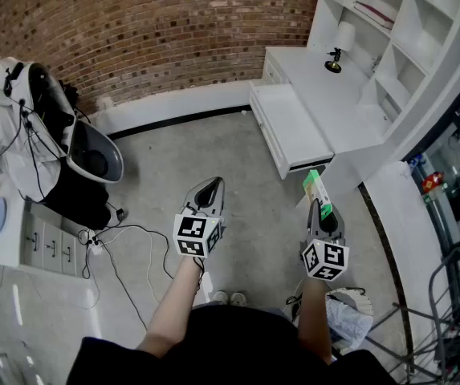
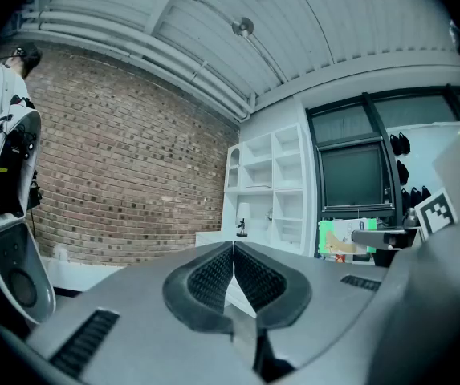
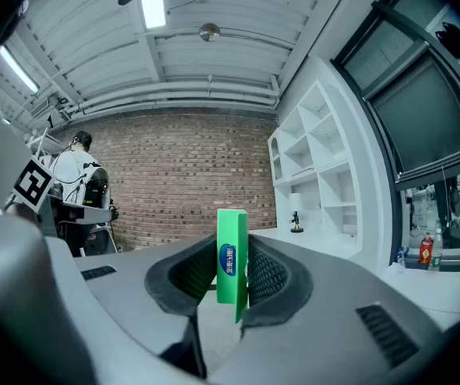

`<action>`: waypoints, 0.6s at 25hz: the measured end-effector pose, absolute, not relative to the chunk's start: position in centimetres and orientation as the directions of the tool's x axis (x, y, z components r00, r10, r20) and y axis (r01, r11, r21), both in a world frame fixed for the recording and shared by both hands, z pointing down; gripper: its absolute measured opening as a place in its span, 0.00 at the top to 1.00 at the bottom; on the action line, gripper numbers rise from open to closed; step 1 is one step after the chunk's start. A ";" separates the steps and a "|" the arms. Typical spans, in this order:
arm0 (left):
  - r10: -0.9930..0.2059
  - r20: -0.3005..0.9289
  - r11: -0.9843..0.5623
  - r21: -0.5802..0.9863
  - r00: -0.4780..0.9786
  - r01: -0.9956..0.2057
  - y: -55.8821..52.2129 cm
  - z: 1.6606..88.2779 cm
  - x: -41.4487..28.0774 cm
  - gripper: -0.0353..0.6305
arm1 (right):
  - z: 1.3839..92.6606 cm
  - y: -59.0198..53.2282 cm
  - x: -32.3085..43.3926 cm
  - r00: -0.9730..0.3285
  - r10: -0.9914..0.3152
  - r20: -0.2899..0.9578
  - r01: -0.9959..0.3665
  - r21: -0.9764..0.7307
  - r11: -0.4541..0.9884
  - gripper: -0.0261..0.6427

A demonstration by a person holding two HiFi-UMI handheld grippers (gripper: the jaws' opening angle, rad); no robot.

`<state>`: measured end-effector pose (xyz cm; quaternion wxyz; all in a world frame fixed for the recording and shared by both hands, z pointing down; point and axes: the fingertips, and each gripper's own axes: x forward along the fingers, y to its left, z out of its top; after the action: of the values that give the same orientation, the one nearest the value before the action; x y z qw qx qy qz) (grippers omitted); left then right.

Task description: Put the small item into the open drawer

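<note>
My right gripper (image 1: 319, 207) is shut on a small green box (image 1: 315, 187), which stands up between its pads; the same green box (image 3: 231, 254) fills the middle of the right gripper view, its blue label facing the camera. The open white drawer (image 1: 292, 128) juts out of the white desk (image 1: 338, 103) just beyond and left of the box. My left gripper (image 1: 209, 191) hovers over the floor to the left, shut and empty, its jaws meeting in the left gripper view (image 2: 234, 251).
White shelving (image 1: 398, 30) rises over the desk, with a small lamp (image 1: 338, 46) on the desktop. A chair draped with a white jacket (image 1: 21, 127) stands at left, cables (image 1: 125, 251) trail across the concrete floor, and a brick wall (image 1: 149, 30) runs along the back.
</note>
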<state>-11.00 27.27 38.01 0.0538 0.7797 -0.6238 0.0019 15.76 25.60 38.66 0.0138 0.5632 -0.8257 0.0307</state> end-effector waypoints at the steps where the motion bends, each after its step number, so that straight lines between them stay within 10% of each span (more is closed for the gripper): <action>1: -0.972 0.072 -0.216 0.083 0.222 -0.973 27.4 38.2 -10.9 0.91 | 38.8 25.7 15.8 -0.366 -0.929 0.058 -0.931 -0.037 0.364 0.84; 15: -0.969 0.094 -0.218 0.108 0.228 -0.970 27.7 39.6 -11.4 0.91 | 39.2 26.0 15.7 -0.347 -0.936 0.059 -0.937 -0.067 0.343 0.84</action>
<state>-11.38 27.73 39.64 0.0716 0.7805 -0.6211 0.0031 15.69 26.01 39.18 0.0049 0.5716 -0.8194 0.0444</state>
